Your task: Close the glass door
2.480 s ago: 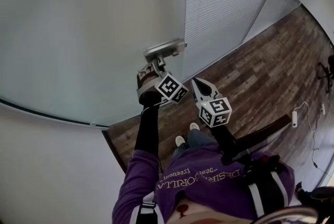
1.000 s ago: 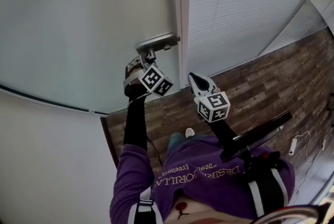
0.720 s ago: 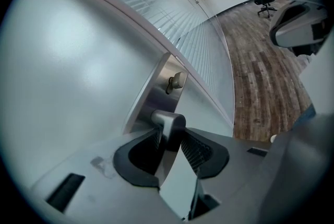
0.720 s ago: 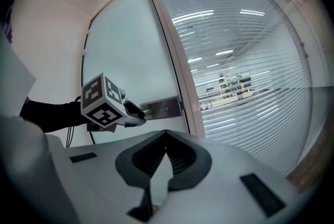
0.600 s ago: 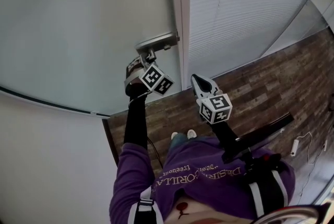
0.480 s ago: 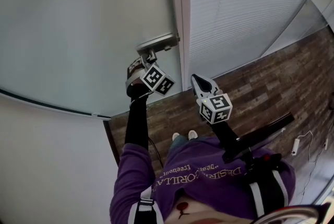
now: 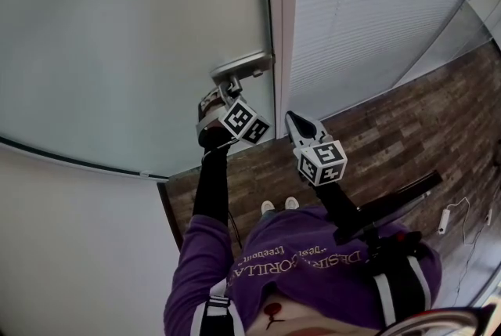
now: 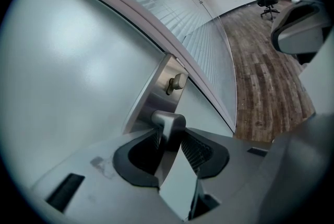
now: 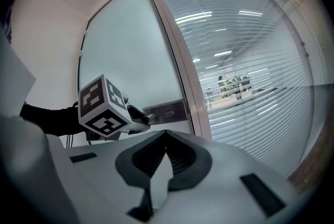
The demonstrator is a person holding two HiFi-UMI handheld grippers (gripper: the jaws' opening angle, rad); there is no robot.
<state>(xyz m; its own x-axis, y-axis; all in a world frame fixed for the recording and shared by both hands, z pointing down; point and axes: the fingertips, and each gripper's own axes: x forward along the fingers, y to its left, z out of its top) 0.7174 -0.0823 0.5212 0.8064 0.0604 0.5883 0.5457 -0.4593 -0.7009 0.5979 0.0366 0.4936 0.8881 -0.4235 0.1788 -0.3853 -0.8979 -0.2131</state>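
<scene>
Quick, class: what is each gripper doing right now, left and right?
Left gripper: closed on the door handle.
Right gripper: closed, holding nothing.

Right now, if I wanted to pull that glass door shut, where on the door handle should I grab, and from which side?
Take the door handle by its lever, the bar standing out from the steel plate. Come straight at it from the room side, one jaw on each side of the bar, as the left hand-held gripper does now with its pads clamped on it.
</scene>
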